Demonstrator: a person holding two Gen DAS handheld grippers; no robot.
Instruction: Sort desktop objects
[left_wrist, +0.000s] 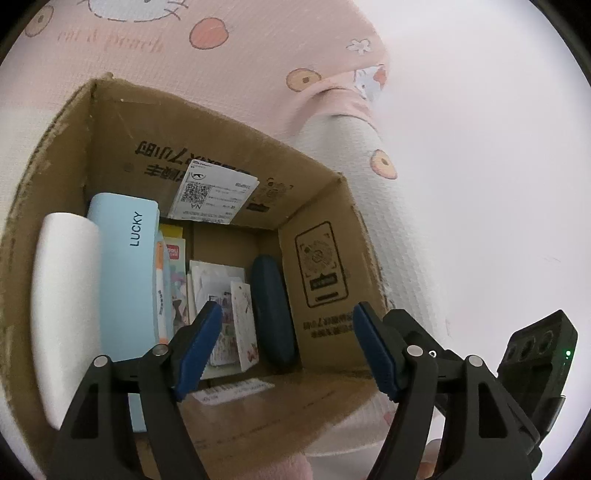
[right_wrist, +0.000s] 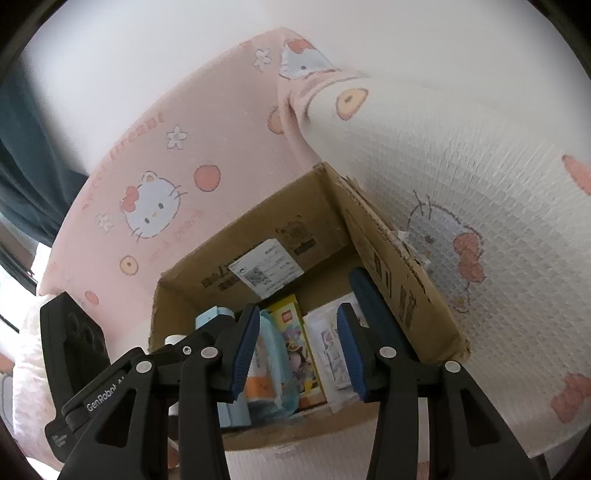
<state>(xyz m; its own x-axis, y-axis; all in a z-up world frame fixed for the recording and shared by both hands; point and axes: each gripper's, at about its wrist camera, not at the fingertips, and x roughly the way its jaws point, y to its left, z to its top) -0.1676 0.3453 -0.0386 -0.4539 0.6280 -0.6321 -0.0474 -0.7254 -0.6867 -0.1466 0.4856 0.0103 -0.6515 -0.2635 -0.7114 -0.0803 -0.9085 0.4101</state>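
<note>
Partly hidden behind the left gripper (left_wrist: 286, 334): cards (left_wrist: 236, 325) low in the cardboard box (left_wrist: 321, 266). Small print on the shipping label (left_wrist: 212, 195) unreadable.

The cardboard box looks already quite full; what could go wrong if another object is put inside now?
1. The light blue LUCKY case and the white case stand on end by the left wall; a nudge might tip them.
2. The cards stand loosely upright and could bend or fall flat.
3. Both grippers, left and right, hover open over the cardboard box, so their fingers may collide.
</note>
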